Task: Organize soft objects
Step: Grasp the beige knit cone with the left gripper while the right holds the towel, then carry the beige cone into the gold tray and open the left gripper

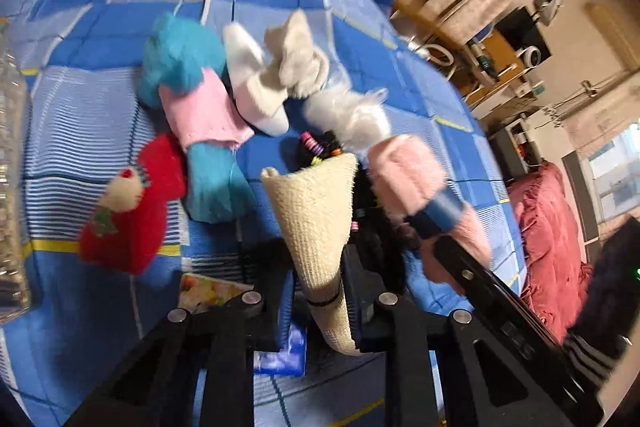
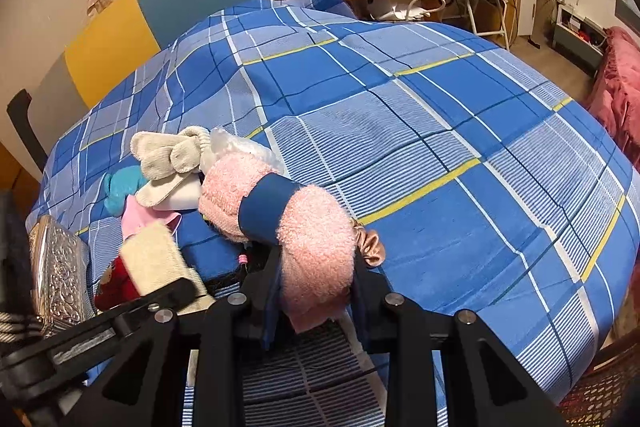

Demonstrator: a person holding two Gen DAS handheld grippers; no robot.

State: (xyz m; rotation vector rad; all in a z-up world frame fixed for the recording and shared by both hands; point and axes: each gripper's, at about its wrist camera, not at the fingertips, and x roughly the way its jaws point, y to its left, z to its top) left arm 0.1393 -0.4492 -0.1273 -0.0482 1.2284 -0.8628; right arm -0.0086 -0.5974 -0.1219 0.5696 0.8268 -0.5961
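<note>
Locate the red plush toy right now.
In the left wrist view the red plush toy lies on the blue plaid bedspread, left of the turquoise cloth and beside the clear embossed box at the frame's left edge.

A cream knitted sock (image 1: 316, 211) stands upright, clamped at its lower end. Beside it a pink fluffy roll (image 2: 296, 223) with a blue band is held above the plaid bedspread (image 2: 440, 131). Teal (image 1: 180, 55), white (image 1: 256, 83) and red (image 1: 136, 211) soft pieces lie heaped behind.
</note>
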